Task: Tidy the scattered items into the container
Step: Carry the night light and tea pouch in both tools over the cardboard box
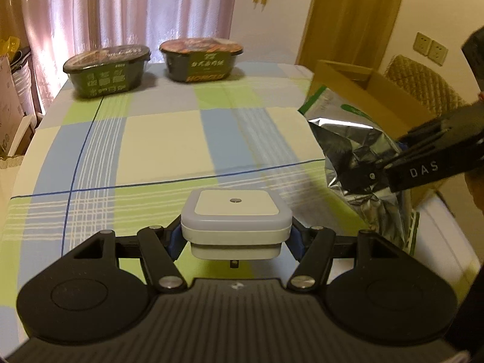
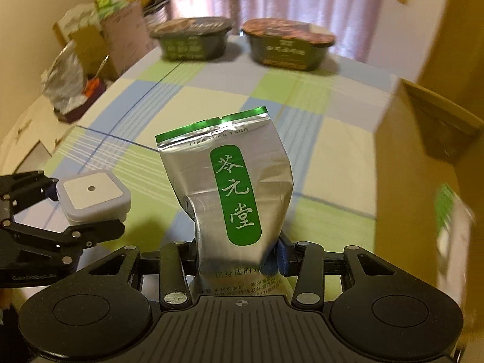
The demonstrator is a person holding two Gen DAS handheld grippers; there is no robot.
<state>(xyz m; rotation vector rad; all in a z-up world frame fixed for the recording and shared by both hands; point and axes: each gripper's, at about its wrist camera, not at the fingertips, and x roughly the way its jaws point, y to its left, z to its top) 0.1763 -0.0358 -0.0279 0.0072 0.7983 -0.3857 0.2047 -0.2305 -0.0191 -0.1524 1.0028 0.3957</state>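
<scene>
My left gripper point(image 1: 236, 239) is shut on a white square plug-in night light point(image 1: 236, 220), held above the checked tablecloth point(image 1: 157, 139); the same light point(image 2: 92, 199) shows at the left of the right wrist view. My right gripper point(image 2: 239, 251) is shut on a silver foil pouch with a green label point(image 2: 233, 187), held upright. That pouch point(image 1: 357, 157) hangs at the right in the left wrist view, next to the open cardboard box point(image 1: 378, 99). The box point(image 2: 423, 163) stands at the table's right side. Two instant-noodle bowls point(image 1: 107, 69) point(image 1: 201, 59) sit at the far edge.
Pink curtains point(image 1: 136, 9) hang behind the table. Bags, cartons and a foil packet point(image 2: 65, 78) are piled on the floor to the left. A wicker chair back point(image 1: 423, 81) stands behind the box. Bare cloth lies in the table's middle.
</scene>
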